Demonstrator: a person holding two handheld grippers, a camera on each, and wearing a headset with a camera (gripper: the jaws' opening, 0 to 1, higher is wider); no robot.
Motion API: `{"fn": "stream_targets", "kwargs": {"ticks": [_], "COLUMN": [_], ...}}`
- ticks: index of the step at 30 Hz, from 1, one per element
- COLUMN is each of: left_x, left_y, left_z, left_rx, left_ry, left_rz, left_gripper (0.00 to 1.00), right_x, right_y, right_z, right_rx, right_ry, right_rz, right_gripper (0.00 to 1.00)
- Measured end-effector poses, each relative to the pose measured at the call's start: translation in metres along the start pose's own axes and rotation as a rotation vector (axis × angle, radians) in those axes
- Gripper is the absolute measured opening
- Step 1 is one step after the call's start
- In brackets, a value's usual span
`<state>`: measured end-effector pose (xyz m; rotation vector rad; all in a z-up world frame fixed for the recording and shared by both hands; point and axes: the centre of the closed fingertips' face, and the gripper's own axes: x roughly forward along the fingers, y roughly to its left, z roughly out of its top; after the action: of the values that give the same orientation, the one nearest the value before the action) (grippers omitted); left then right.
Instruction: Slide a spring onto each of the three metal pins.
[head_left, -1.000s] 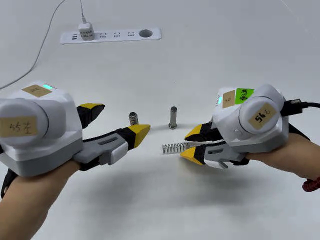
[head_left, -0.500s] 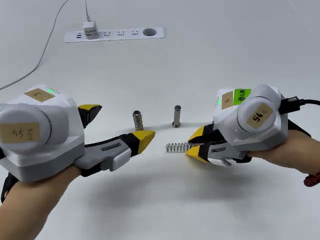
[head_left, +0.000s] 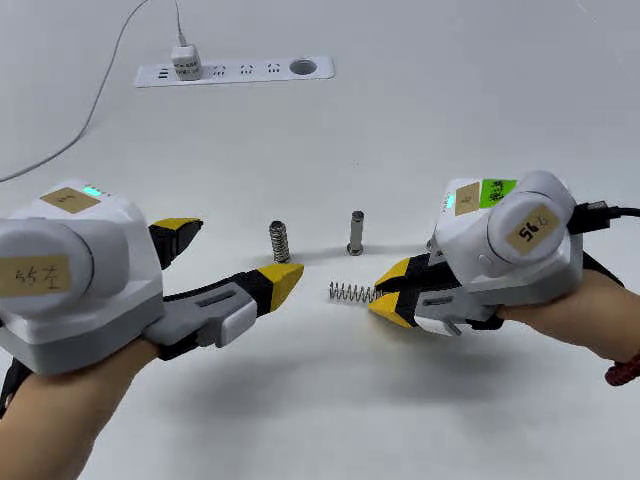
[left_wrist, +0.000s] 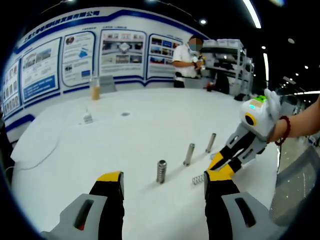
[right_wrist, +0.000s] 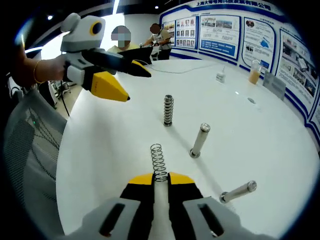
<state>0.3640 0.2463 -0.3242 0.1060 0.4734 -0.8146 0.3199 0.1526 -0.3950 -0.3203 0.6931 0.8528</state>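
Two metal pins stand upright on the white table: one pin with a spring on it and a bare pin to its right. A third bare pin stands beyond them, hidden behind my right gripper in the head view. My right gripper is shut on one end of a loose spring, which points left, low over the table in front of the bare pin. My left gripper is open and holds nothing, left of the sprung pin.
A white power strip with a plugged charger and its cable lies at the far edge of the table. Two people stand in the background beyond the table. Bare tabletop lies all round the pins.
The head view has shifted slightly. The right gripper's jaws have drawn a little closer on the spring. Both grippers keep almost the same place relative to the pins.
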Motion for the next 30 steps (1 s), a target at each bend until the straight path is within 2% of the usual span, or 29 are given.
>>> {"fn": "stream_targets", "kwargs": {"ticks": [4,9,15,23,25,27,30], "left_x": [-0.002,-0.006,-0.01,-0.01,-0.01,-0.01,-0.01], "left_y": [-0.001,-0.005,-0.014,-0.026,-0.03,-0.033,-0.032], "left_z": [0.0,0.003,0.01,0.01,0.01,0.012,0.016], "left_rx": [-0.007,-0.029,-0.07,-0.1,-0.144,-0.211,-0.278], "left_ry": [-0.002,-0.016,-0.043,-0.05,-0.057,-0.075,-0.098], "left_rz": [-0.003,-0.011,-0.039,-0.077,-0.098,-0.12,-0.134], "left_gripper": [0.64,0.61,0.56,0.48,0.47,0.46,0.44], "right_x": [-0.003,-0.011,-0.021,-0.028,-0.029,-0.03,-0.031], "right_y": [0.001,0.001,0.003,0.009,0.01,0.011,0.013], "right_z": [0.004,0.017,0.039,0.059,0.062,0.065,0.067], "right_rx": [0.014,0.032,0.055,0.08,0.09,0.095,0.096], "right_ry": [-0.026,-0.082,-0.17,-0.246,-0.265,-0.276,-0.286], "right_rz": [-0.006,-0.02,-0.029,-0.017,-0.013,-0.008,-0.002], "right_gripper": [0.1,0.1,0.1,0.1,0.1,0.1,0.1]}}
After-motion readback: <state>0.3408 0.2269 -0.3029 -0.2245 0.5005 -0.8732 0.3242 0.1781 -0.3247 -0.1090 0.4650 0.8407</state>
